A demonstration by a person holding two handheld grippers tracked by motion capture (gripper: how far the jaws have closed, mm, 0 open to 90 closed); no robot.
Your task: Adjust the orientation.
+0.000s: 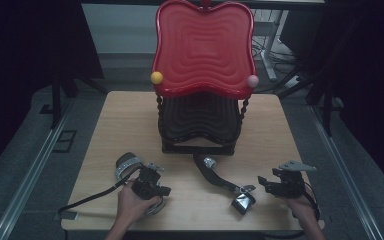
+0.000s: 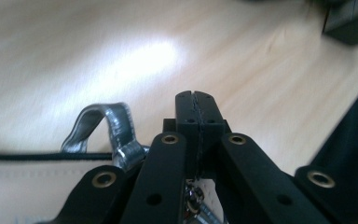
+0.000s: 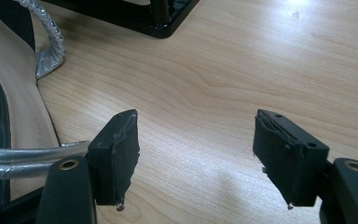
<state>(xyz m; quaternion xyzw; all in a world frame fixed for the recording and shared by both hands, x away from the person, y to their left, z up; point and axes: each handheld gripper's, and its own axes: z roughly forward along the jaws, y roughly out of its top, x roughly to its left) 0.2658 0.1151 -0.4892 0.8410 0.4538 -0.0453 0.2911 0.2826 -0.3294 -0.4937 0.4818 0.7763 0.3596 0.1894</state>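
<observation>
Left gripper (image 1: 152,170): jaws pressed together, empty, tips just beside a silver-strapped sandal (image 1: 126,164) lying on the pale wooden table (image 1: 125,120). Centre: a second black and silver sandal (image 1: 222,182), lying before a black stand (image 1: 200,125) topped by a red wavy tray (image 1: 205,45). Right gripper (image 1: 267,184): jaws apart, empty, near that sandal.

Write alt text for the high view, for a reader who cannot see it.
A two-tier stand with a wavy red plastic tray stands on a light wooden table. Nearer the person lie two silver-strapped sandals, between the shut left claw and the open right claw.
</observation>
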